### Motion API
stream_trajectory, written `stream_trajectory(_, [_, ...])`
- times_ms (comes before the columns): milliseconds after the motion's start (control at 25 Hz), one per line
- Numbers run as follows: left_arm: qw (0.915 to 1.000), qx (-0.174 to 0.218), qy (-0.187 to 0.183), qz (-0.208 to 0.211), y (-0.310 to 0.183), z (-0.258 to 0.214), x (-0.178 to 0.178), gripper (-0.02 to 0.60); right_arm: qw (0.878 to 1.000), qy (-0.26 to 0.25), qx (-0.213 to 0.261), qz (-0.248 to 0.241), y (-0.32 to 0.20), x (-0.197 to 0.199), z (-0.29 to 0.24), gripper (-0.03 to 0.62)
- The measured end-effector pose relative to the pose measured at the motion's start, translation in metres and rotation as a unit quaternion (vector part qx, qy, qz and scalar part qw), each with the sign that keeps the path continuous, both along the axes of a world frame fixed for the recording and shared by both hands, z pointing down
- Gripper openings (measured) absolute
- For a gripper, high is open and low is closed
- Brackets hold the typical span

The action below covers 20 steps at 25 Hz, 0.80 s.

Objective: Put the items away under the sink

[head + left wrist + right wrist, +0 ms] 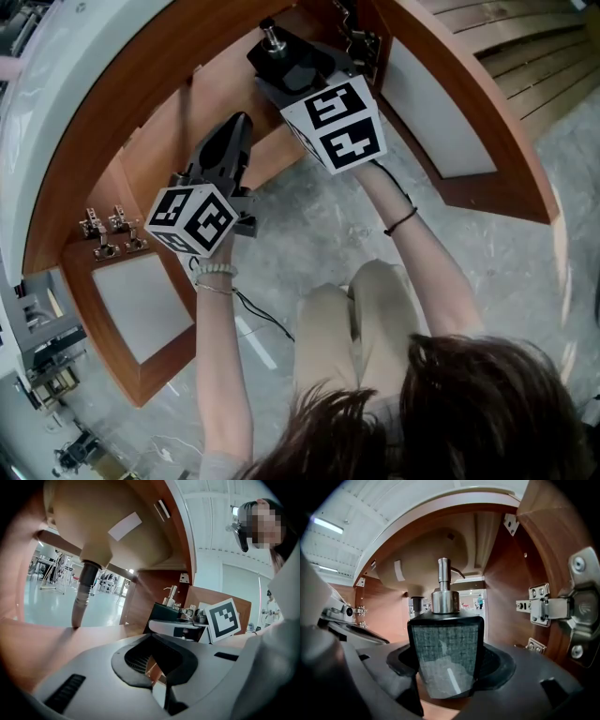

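Right claw (447, 670) grips the soap dispenser (445, 639) upright between its jaws; left claw (157, 667) closed.

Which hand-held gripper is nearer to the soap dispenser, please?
Right. The right hand-held gripper holds the soap dispenser between its jaws; the left hand-held gripper sits apart, to its left.

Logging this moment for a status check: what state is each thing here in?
soap dispenser, upright, clamped in the right gripper
right gripper, shut on the soap dispenser
left gripper, shut, empty
left cabinet door, open
right cabinet door, open
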<state>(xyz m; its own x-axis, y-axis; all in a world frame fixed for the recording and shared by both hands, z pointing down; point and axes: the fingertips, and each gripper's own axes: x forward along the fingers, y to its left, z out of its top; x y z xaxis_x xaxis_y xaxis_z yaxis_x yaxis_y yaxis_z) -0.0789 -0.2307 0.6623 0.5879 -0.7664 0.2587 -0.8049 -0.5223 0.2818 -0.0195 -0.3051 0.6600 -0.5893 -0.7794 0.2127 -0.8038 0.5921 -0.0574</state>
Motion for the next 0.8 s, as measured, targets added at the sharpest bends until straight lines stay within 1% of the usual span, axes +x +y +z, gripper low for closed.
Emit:
stream_trajectory(240, [1.0000,0.002,-0.001,-0.003,-0.005,0.008,-0.002,0.002,1.000,0.006,0.004,0.000,-0.004,-0.003,0.010,0.319])
stream_trajectory(520, [1.0000,0.005,-0.001,-0.004,-0.009,0.012,-0.003,0.002,1.000,0.006,0.028,0.007,-0.007,-0.004,0.012,0.319])
stream_trajectory(720, [1.0000,0.004,-0.001,-0.005,-0.008,0.010,-0.003,0.002,0.999,0.024,0.028,0.000,-0.008,-0.008,0.013,0.319])
stream_trajectory(800, [1.0000,0.004,0.000,-0.006,-0.007,0.008,-0.003,0.002,1.000,0.018,0.022,-0.006,-0.008,-0.009,0.014,0.321])
